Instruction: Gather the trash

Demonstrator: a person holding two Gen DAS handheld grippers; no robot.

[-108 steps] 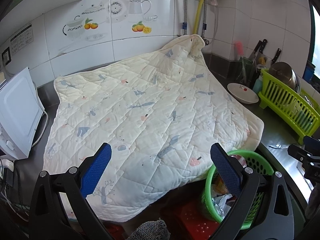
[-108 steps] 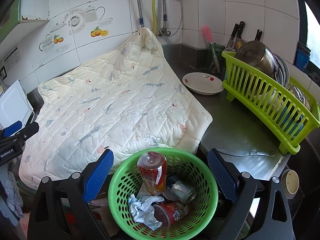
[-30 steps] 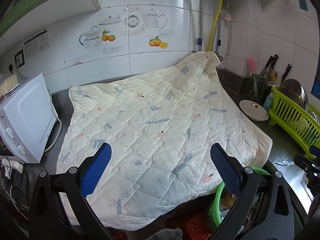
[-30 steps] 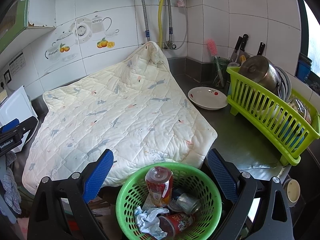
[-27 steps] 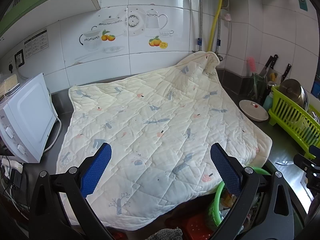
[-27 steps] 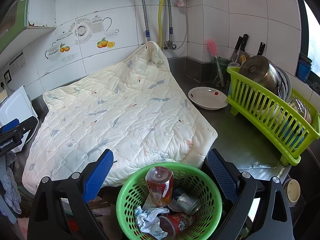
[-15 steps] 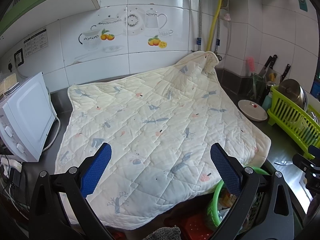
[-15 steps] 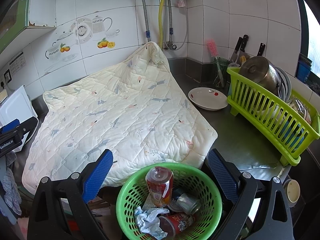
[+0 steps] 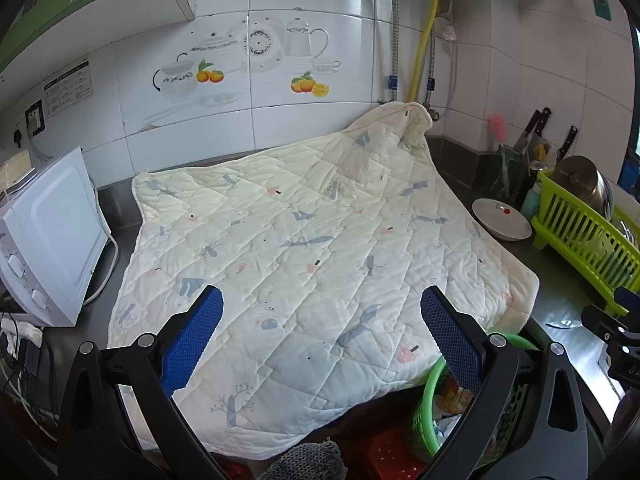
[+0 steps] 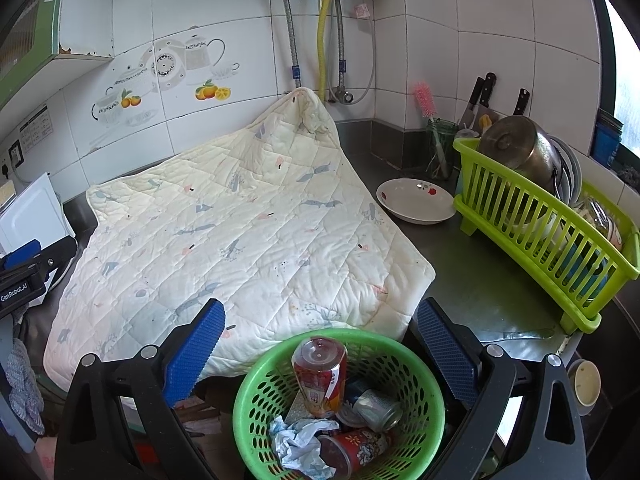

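A round green basket (image 10: 424,384) stands low in front of the counter and holds trash: a red-labelled plastic bottle (image 10: 320,376), a crushed can (image 10: 376,404), a red paper cup (image 10: 356,448) and crumpled paper (image 10: 300,440). My right gripper (image 10: 320,348) hangs open just above the basket, nothing between its blue pads. My left gripper (image 9: 320,336) is open too, over the near edge of the cream quilt (image 9: 320,240); the basket (image 9: 432,380) shows at its lower right. The quilt (image 10: 240,232) covers the counter with nothing lying on it.
A white appliance (image 9: 48,240) stands at the left. A white bowl (image 10: 416,200), a lime dish rack (image 10: 552,232) with a metal pot (image 10: 520,152), and knives sit at the right. Pipes run down the tiled wall. Red crates (image 9: 384,452) lie under the counter.
Both grippers have pulled back and risen since 3.6 s ago, so the wall shows more and the basket sits lower. Little has shifted in the last second. Both stay open.
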